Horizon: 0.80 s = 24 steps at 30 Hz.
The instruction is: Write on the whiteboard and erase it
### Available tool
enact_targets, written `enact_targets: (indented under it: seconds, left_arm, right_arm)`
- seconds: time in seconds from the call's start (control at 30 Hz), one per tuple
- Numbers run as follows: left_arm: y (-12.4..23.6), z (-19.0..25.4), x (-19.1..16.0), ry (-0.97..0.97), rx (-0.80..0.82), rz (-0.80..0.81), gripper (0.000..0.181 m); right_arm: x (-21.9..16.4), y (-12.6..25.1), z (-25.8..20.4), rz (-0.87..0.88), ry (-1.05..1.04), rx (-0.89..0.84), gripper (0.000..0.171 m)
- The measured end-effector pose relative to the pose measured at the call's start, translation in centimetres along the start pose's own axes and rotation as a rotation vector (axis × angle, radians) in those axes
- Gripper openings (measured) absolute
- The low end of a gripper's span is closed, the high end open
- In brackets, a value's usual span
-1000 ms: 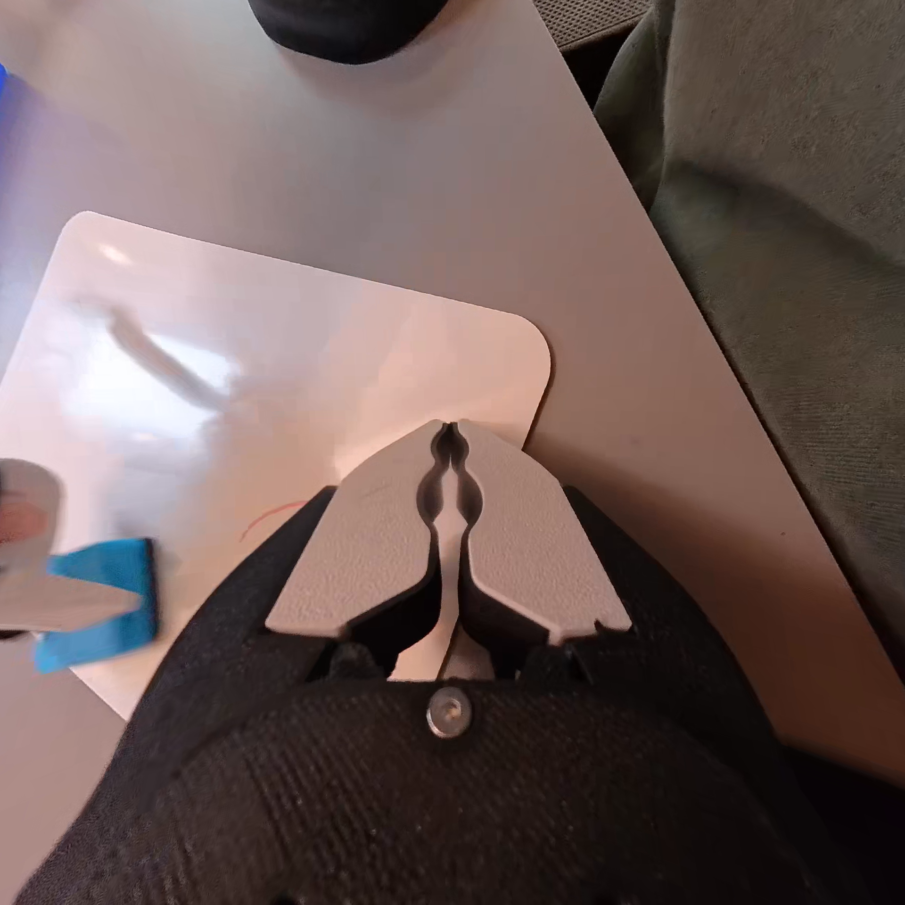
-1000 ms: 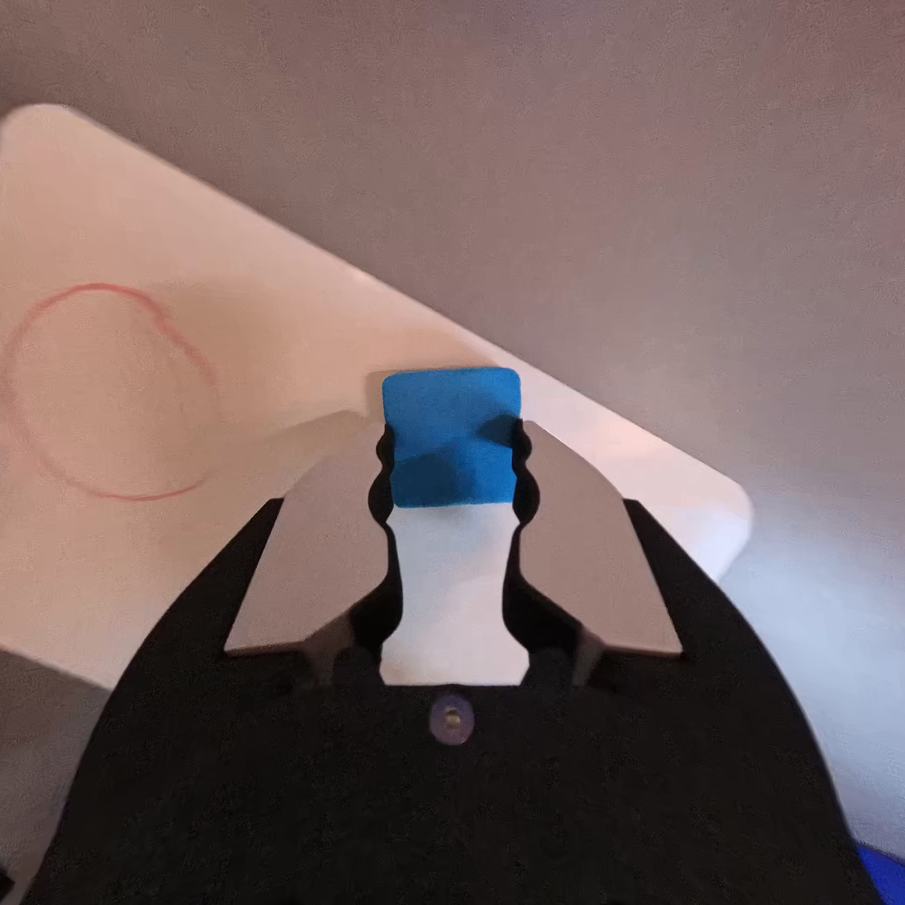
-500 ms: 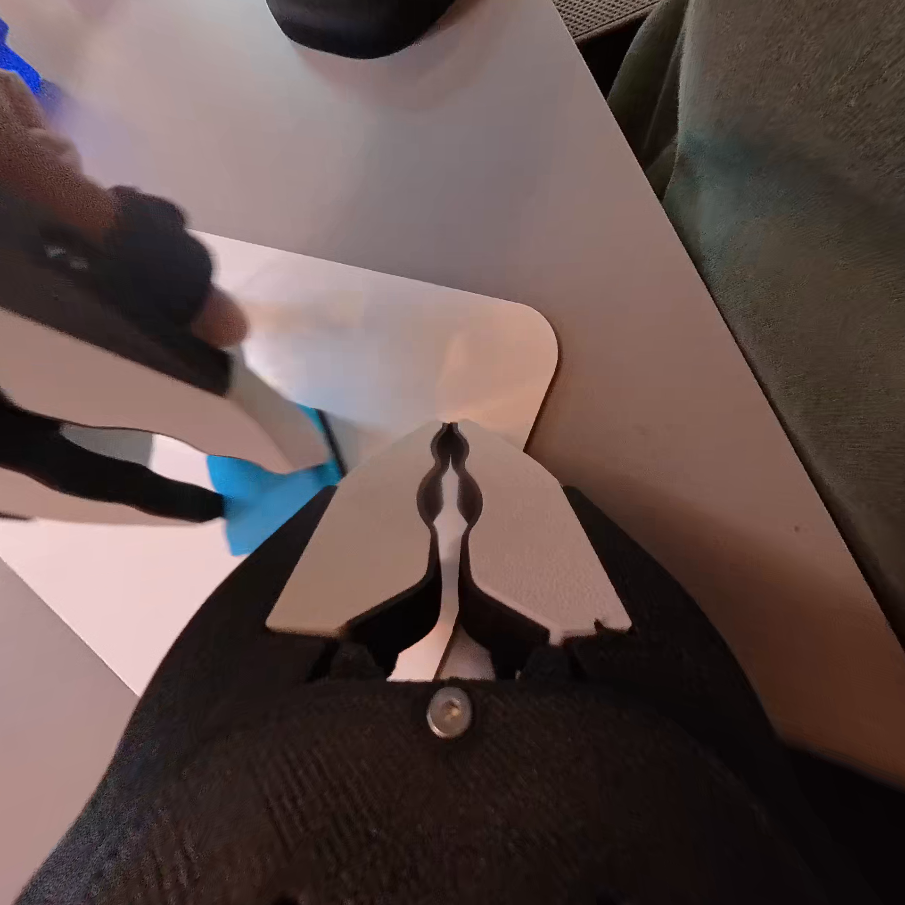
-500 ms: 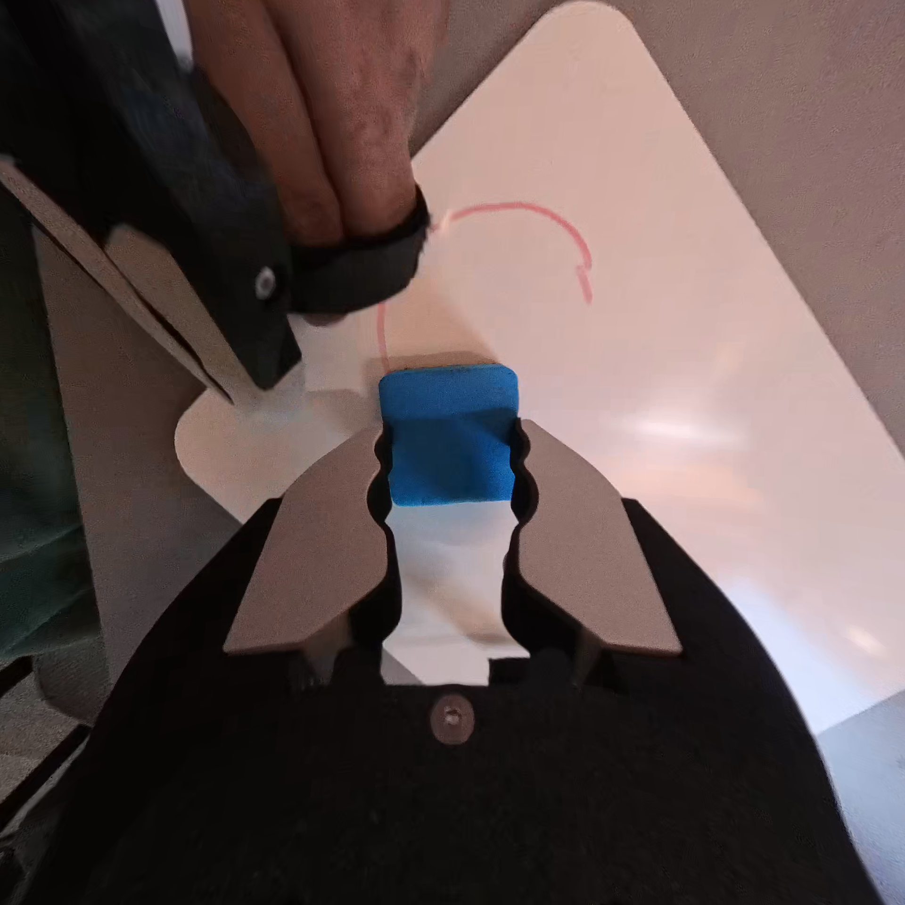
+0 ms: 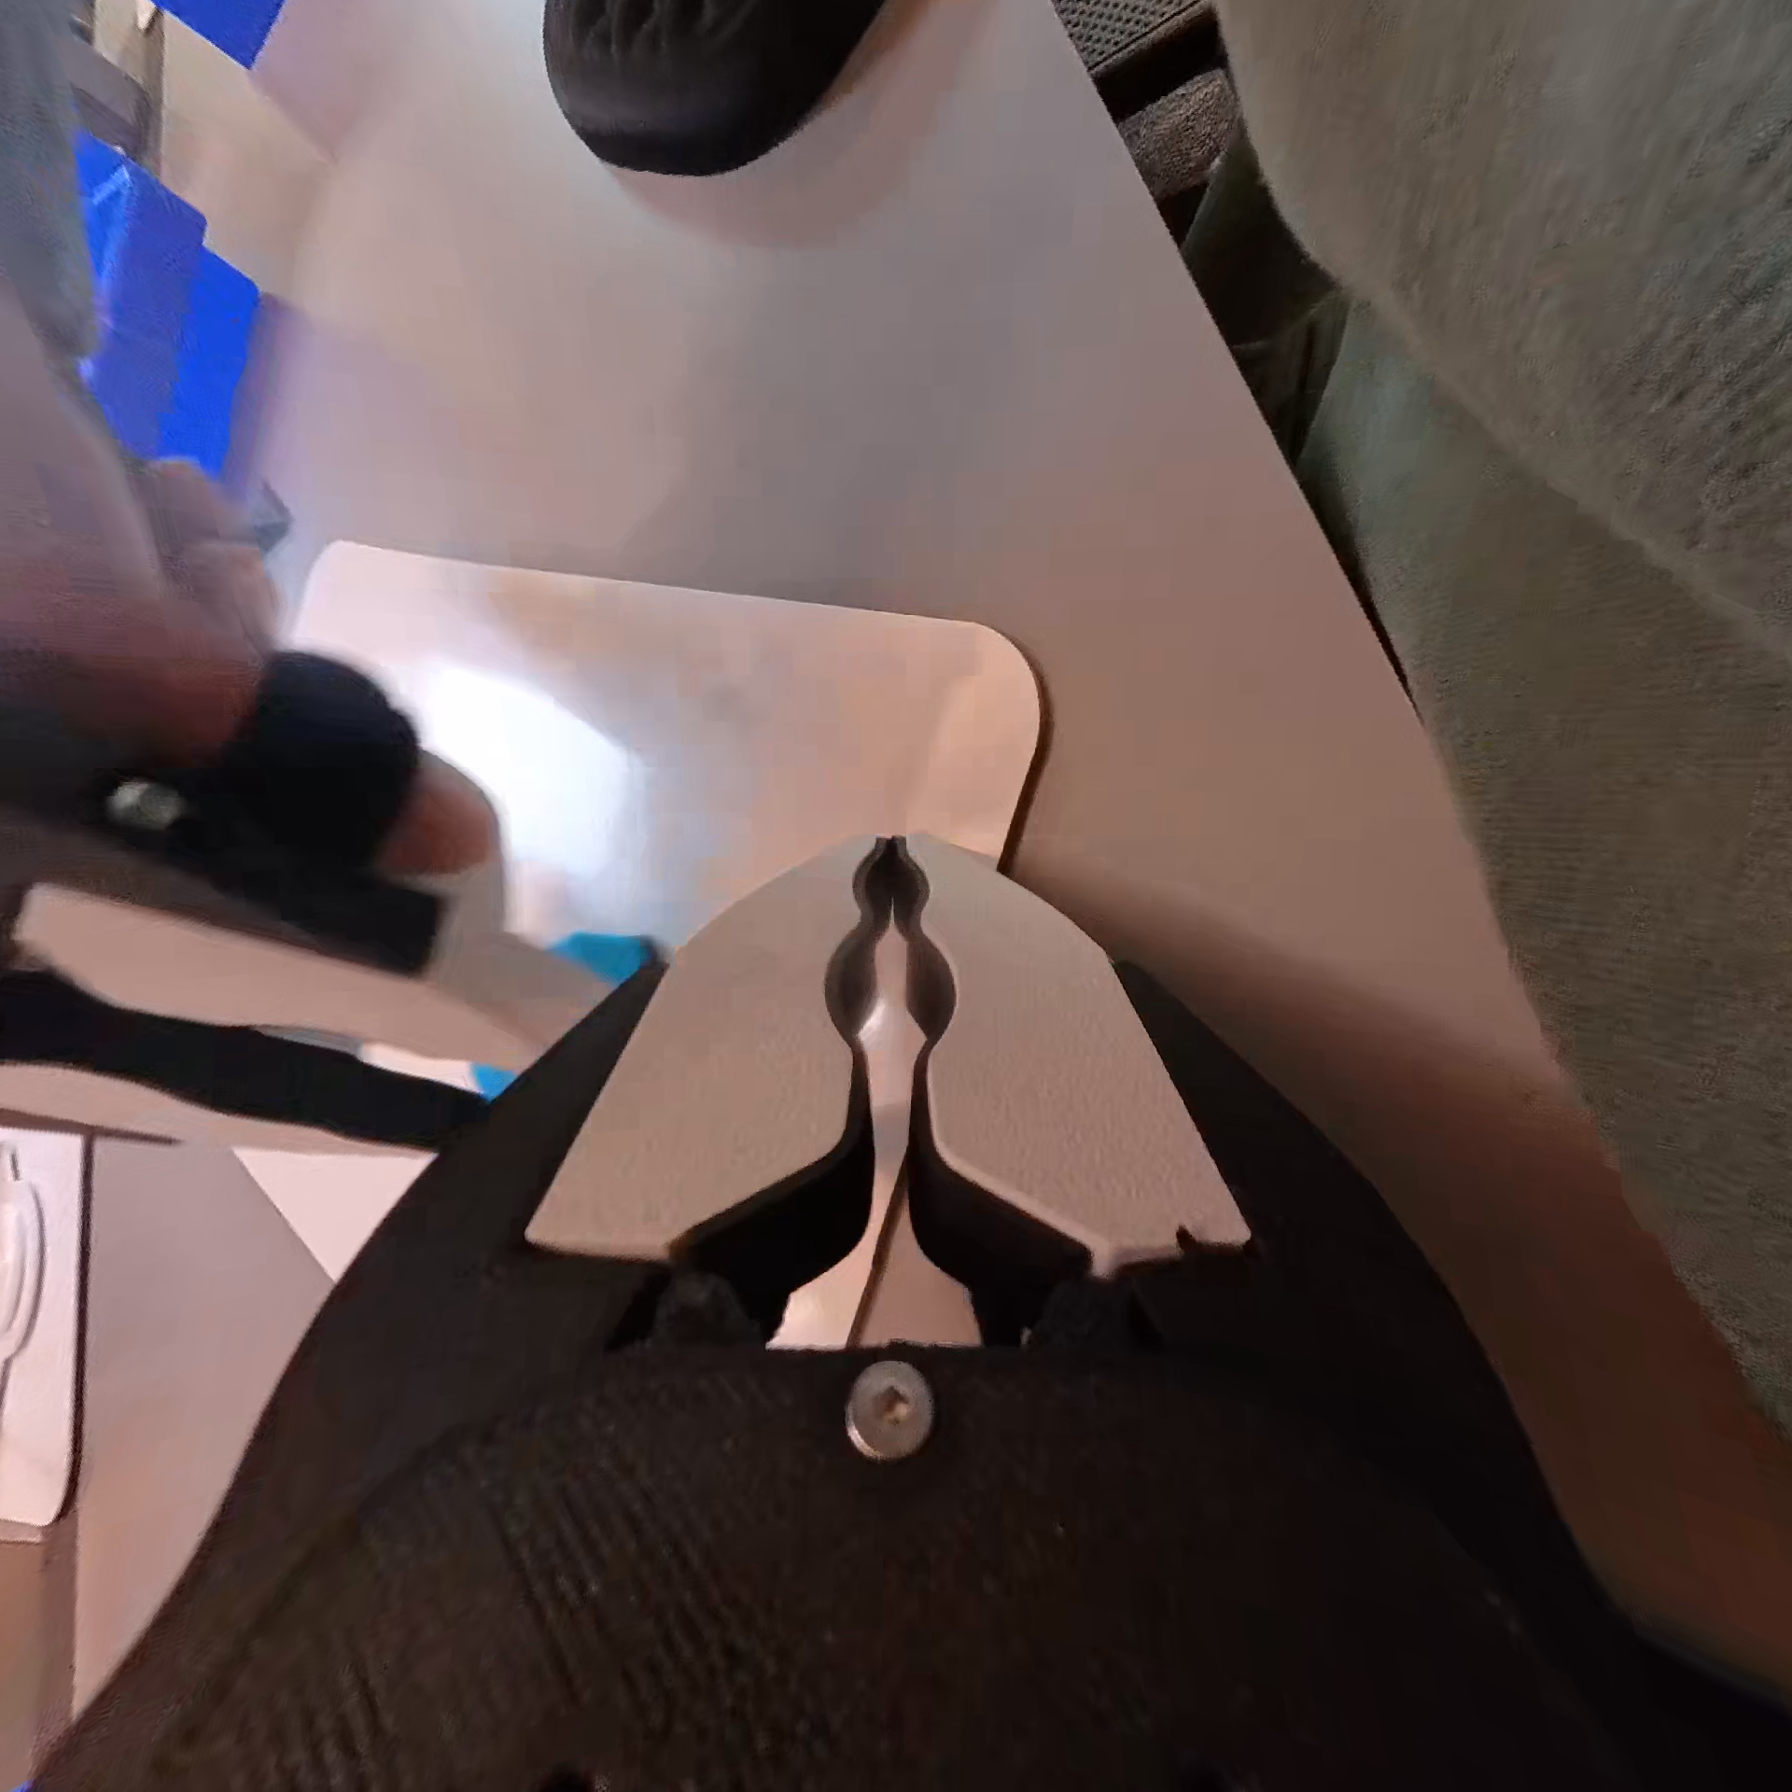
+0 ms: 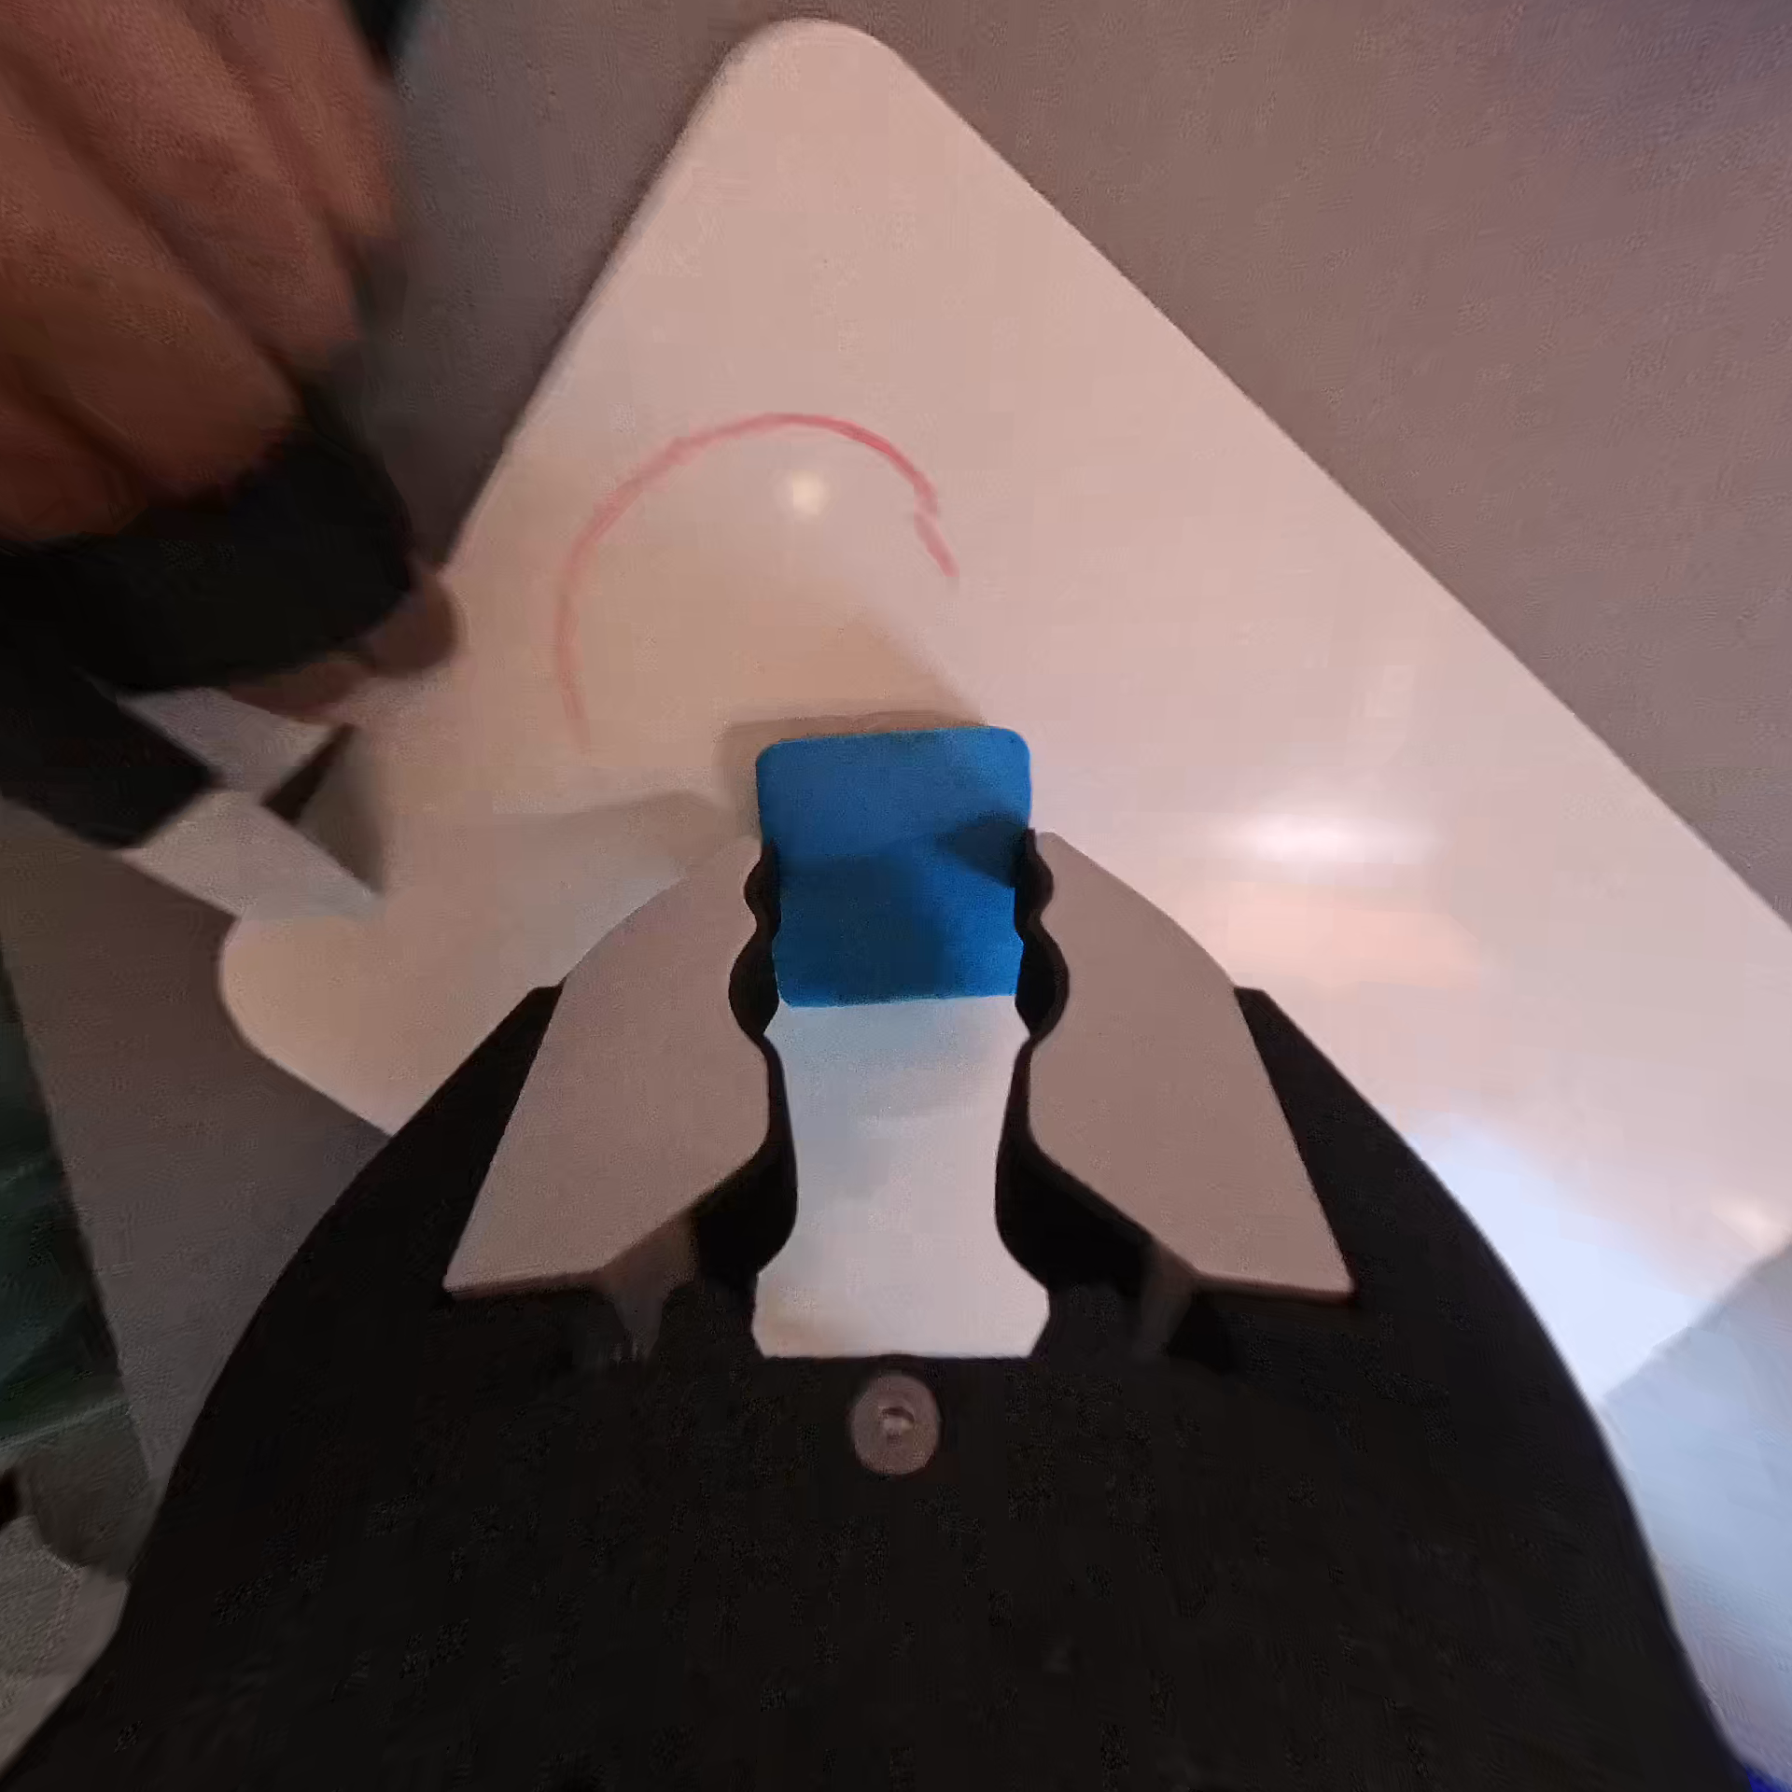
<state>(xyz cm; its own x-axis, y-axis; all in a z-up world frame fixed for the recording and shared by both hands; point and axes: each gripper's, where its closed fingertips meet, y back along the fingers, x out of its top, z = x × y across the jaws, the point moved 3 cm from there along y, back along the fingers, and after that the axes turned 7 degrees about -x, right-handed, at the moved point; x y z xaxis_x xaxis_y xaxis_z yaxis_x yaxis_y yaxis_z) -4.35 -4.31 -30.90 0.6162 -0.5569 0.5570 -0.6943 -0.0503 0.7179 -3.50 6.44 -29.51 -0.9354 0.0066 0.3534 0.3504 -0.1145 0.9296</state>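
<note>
Right hand-held gripper clamps blue eraser on whiteboard; red arc only here; left hand-held gripper closed, empty.

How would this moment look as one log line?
phase: erasing | right gripper: shut on blue eraser | left gripper: shut, on whiteboard corner | red arc: remains

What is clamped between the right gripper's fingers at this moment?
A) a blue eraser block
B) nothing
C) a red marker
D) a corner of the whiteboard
A: in the right wrist view the right gripper has its jaws closed on a blue eraser block, set on the whiteboard just below what remains of a red arc.
</note>
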Motion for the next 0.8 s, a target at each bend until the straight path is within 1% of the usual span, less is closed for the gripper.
enact_targets:
  seconds: [0.07,0.1,0.13,0.17,0.2,0.23,0.27,0.33,0.37,0.4,0.43,0.47,0.5,0.53,0.57,0.6,0.63,0.67,0.7,0.73,0.77,0.8]
  left_arm:
    - [0.1,-0.1,-0.2,0.033,-0.008,0.007,0.001]
    - [0.1,-0.1,-0.3,0.050,-0.014,0.013,0.001]
    - [0.1,-0.1,-0.3,0.052,-0.015,0.013,0.001]
    - [0.1,-0.1,-0.2,0.043,-0.009,0.008,0.001]
    - [0.1,-0.1,-0.2,0.036,-0.002,0.003,0.001]
    - [0.1,-0.1,-0.2,0.032,0.002,0.001,0.001]
    - [0.1,-0.1,-0.2,0.034,0.003,0.002,0.001]
    - [0.1,-0.1,-0.3,0.041,0.002,0.002,0.000]
    - [0.1,0.0,-0.2,0.039,0.002,0.004,0.001]
    - [0.1,0.2,0.0,0.032,-0.001,0.009,0.000]
    - [0.0,0.2,0.0,0.020,0.008,0.001,0.001]
    - [0.0,0.2,0.0,0.018,0.010,0.000,0.001]
    - [0.0,0.1,0.0,0.020,0.009,0.003,0.001]
    - [0.0,0.1,0.0,0.020,0.007,0.006,0.001]
    - [0.0,0.2,0.0,0.020,0.008,0.007,0.001]
    - [0.0,0.2,0.0,0.017,0.011,0.005,0.001]
    - [0.0,0.2,0.0,0.014,0.015,0.002,0.001]
    - [0.1,0.2,-0.1,0.011,0.020,-0.004,0.001]
    - [0.1,0.2,-0.1,0.009,0.023,-0.006,0.001]
    - [0.1,0.2,-0.1,0.010,0.024,-0.006,0.001]
    - [0.1,0.2,-0.1,0.009,0.024,-0.007,0.001]
    - [0.1,0.2,-0.1,0.006,0.026,-0.008,0.001]
  right_arm:
    - [1.0,0.1,-4.2,0.032,0.116,0.075,0.047]
    - [0.4,0.3,-4.7,0.012,0.137,0.092,0.047]
    - [-0.4,0.6,-4.0,-0.020,0.101,0.111,0.047]
    - [-1.1,0.7,-2.0,-0.056,0.051,0.083,0.047]
    - [-1.4,0.5,0.3,-0.077,0.021,0.024,0.047]
    - [-0.8,0.2,1.6,-0.070,-0.004,0.004,0.047]
    - [0.5,-0.4,1.7,-0.034,0.004,-0.002,0.047]
    - [3.2,-1.1,-1.7,0.057,0.111,0.069,0.047]
    - [3.4,-1.0,-3.3,0.060,0.163,0.094,0.047]
    - [2.8,-0.7,-3.7,0.038,0.185,0.108,0.047]
    - [1.9,-0.4,-3.2,0.004,0.165,0.139,0.047]
    - [1.2,-0.2,-1.6,-0.035,0.122,0.123,0.047]
    - [0.9,-0.4,0.8,-0.070,0.085,0.048,0.047]
    - [1.5,-0.9,2.7,-0.072,0.052,0.007,0.047]
    - [2.8,-1.5,3.5,-0.044,0.032,-0.007,0.047]
    - [4.2,-1.9,2.9,-0.008,0.062,0.012,0.047]
    - [5.2,-2.2,1.2,0.017,0.121,0.055,0.047]
    - [5.4,-2.0,-0.6,0.020,0.186,0.105,0.047]
    - [4.8,-1.7,-1.9,0.003,0.248,0.150,0.047]
    - [3.9,-1.3,-2.1,-0.023,0.275,0.181,0.047]
    - [3.2,-1.1,-1.2,-0.057,0.250,0.182,0.047]
    - [3.1,-1.2,0.6,-0.090,0.212,0.130,0.047]
